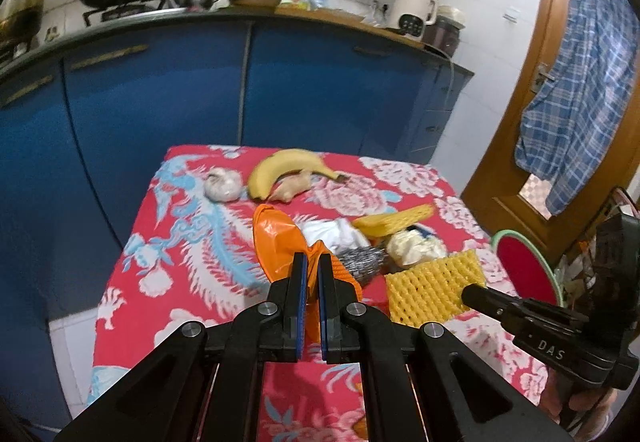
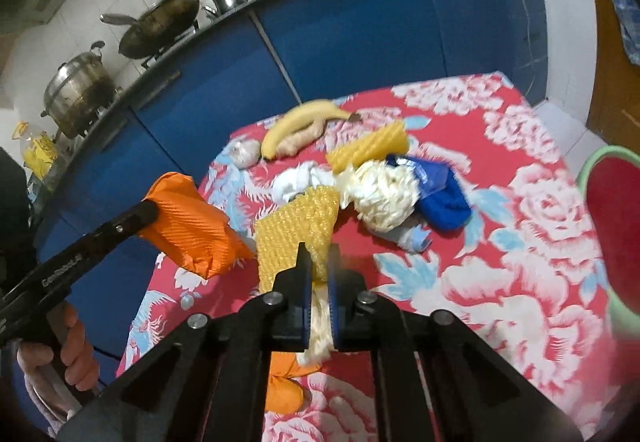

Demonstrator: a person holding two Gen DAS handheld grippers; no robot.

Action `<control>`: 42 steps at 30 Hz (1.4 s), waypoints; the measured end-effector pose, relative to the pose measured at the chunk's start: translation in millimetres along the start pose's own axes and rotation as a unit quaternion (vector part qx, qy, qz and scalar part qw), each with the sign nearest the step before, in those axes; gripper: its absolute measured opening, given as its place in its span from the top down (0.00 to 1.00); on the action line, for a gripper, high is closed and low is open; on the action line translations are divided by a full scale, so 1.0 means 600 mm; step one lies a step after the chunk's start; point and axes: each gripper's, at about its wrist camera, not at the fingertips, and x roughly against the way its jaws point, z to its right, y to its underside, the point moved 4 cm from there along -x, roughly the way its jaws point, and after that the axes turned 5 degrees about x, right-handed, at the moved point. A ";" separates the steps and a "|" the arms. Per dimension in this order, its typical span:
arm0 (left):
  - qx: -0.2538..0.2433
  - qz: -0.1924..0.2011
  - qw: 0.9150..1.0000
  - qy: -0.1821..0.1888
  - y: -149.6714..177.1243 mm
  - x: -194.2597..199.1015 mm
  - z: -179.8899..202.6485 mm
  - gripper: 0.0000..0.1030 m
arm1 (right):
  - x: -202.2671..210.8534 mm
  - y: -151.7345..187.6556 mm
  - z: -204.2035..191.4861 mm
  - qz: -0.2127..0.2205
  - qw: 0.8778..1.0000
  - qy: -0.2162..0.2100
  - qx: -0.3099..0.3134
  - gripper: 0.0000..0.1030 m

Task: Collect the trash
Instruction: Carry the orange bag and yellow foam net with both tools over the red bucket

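Just in front of the banana (image 1: 288,168), on the red flowered surface (image 1: 168,242), lies a loose pile of rubbish: white crumpled paper (image 2: 380,194), a blue wrapper (image 2: 440,198), a steel scourer (image 1: 362,260) and a second yellow foam net (image 2: 368,150). Nearer than the banana, the left gripper (image 1: 313,262) has its jaws closed on an orange plastic bag (image 1: 276,238), pinching a bunched fold of the film. The right gripper (image 2: 318,254) has its jaws closed on the near edge of a yellow foam net sleeve (image 2: 298,226), which stands up from the cloth toward the pile.

Both pieces look very light and soft. The bag is thin and slippery, so I judge a gathered fold holds better than a single layer. The foam net is springy and squashes flat; a grip well in from its edge should keep it from tearing or slipping out.

Each gripper points steeply down toward the pile. A hand (image 2: 68,346) wraps the left gripper's handle, to the left of the banana. A red basin (image 2: 616,218) with a green rim sits off the surface's right edge, a likely place for the rubbish.
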 end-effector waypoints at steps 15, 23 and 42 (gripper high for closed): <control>-0.069 0.012 0.996 0.061 -0.032 0.035 0.152 0.96 | 0.162 -0.027 0.062 0.045 0.997 0.059 -0.007 0.91; -0.098 0.004 0.990 0.102 -0.037 0.027 0.246 0.96 | 0.230 -0.034 0.126 0.076 0.991 0.104 -0.027 0.91; -0.151 -0.066 0.981 0.103 0.023 -0.050 0.358 0.82 | 0.275 0.022 0.277 0.083 0.980 0.145 -0.107 0.91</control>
